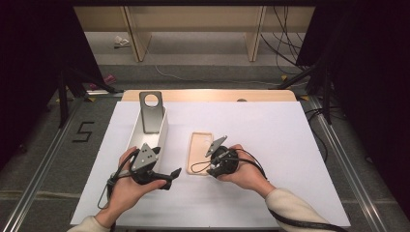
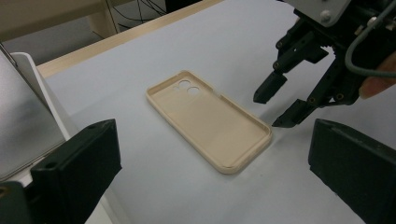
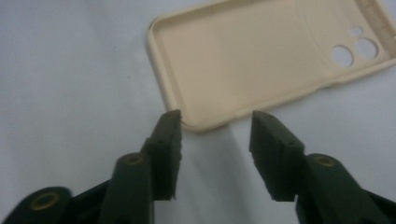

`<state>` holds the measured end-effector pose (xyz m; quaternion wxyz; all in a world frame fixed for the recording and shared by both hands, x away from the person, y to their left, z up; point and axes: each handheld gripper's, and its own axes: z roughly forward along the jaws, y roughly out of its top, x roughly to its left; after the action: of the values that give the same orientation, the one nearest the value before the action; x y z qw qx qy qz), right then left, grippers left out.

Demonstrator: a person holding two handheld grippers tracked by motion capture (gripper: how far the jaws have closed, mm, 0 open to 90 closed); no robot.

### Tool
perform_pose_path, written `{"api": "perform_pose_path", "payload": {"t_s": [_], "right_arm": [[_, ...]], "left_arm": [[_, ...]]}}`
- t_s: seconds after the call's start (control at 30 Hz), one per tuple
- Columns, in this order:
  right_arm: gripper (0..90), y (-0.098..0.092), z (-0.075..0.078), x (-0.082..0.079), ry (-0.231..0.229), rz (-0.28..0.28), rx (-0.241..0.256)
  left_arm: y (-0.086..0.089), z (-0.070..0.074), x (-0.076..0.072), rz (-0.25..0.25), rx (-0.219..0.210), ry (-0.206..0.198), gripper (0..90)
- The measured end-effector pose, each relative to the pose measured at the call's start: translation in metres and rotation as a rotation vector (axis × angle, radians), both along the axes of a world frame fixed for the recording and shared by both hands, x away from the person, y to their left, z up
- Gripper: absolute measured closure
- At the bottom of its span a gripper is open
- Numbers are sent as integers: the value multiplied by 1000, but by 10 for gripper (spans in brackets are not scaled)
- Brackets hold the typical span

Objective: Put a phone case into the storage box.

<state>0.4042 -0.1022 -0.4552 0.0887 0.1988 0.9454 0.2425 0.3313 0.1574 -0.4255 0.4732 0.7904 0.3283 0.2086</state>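
A beige phone case (image 1: 198, 151) lies open side up on the white sheet, its camera holes at the far end. My right gripper (image 1: 208, 168) is at the case's near right corner. In the right gripper view the right gripper (image 3: 215, 119) is open, and the case's (image 3: 261, 56) corner rim sits just between its tips, not clamped. My left gripper (image 1: 174, 173) is left of the case, pointing right at it. Its jaws stand wide open in the left gripper view, framing the case (image 2: 210, 121) and the open right gripper (image 2: 275, 109) beyond it.
A long white box (image 1: 163, 133) stands left of the case, with a grey plate (image 1: 151, 112) with a round hole leaning in it. The box (image 2: 32, 70) is close beside my left jaw. The sheet covers a wooden table (image 1: 208, 95); dark floor and cables surround it.
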Motion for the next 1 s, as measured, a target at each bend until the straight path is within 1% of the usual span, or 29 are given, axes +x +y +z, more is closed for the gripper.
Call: {"api": "perform_pose_path", "payload": {"t_s": [0.17, 0.27, 0.33, 0.47, 0.6, 0.8, 0.93, 1.0], "right_arm": [[371, -2, 5, 1, -20, 14, 10], [353, -2, 7, 2, -35, 33, 13], [333, -1, 9, 1, -40, 47, 8], [315, 2, 11, 2, -54, 72, -8], [307, 6, 11, 2, -56, 76, -14], [310, 13, 11, 2, -63, 98, -28], [327, 20, 11, 2, -65, 134, -58], [338, 23, 10, 1, -61, 150, -84]], "left_arm": [[0, -4, -6, -20, 24, -11, 18], [1, -6, -9, -30, 39, -23, 18], [2, -6, -11, -35, 40, -35, 17], [6, -7, -12, -33, 39, -36, 15], [10, -9, -14, -33, 43, -35, 14], [15, -11, -20, -44, 49, -38, 14], [17, -12, -23, -48, 52, -36, 15], [17, -12, -24, -50, 54, -36, 15]]}}
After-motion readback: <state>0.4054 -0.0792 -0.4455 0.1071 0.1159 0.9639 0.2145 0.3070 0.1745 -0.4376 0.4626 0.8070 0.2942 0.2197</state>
